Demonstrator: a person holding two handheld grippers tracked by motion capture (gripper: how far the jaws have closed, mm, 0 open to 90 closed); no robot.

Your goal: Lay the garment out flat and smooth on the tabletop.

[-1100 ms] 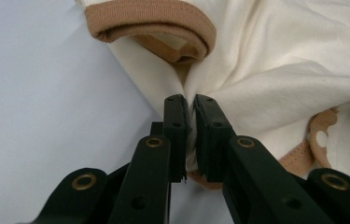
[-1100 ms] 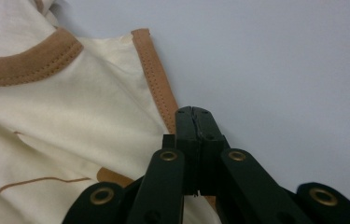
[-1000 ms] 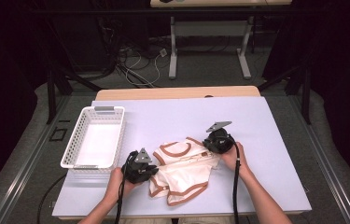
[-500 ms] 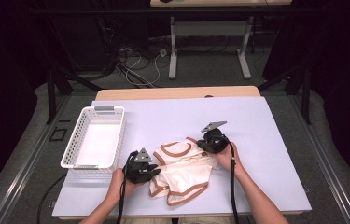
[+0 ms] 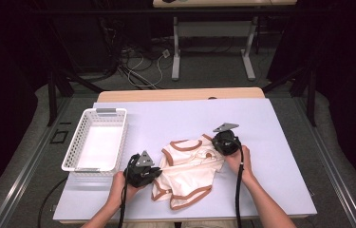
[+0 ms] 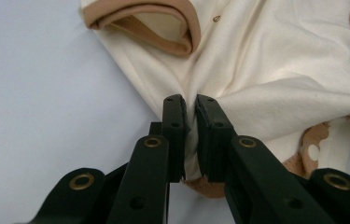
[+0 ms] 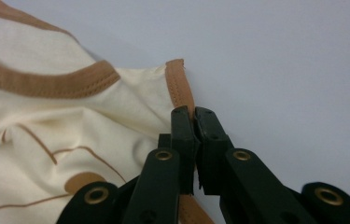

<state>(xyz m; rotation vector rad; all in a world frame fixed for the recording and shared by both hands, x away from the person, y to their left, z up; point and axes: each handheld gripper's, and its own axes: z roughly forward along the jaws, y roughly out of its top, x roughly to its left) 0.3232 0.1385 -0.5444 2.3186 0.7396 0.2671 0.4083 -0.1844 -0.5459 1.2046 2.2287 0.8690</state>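
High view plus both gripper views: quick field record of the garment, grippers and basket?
garment: cream baby bodysuit with tan trim, rumpled flat on the table
left gripper: fingers have just been closing, pinching a cream fabric fold
right gripper: shut on the tan trimmed edge
basket: white mesh basket, left of the bodysuit, nothing inside
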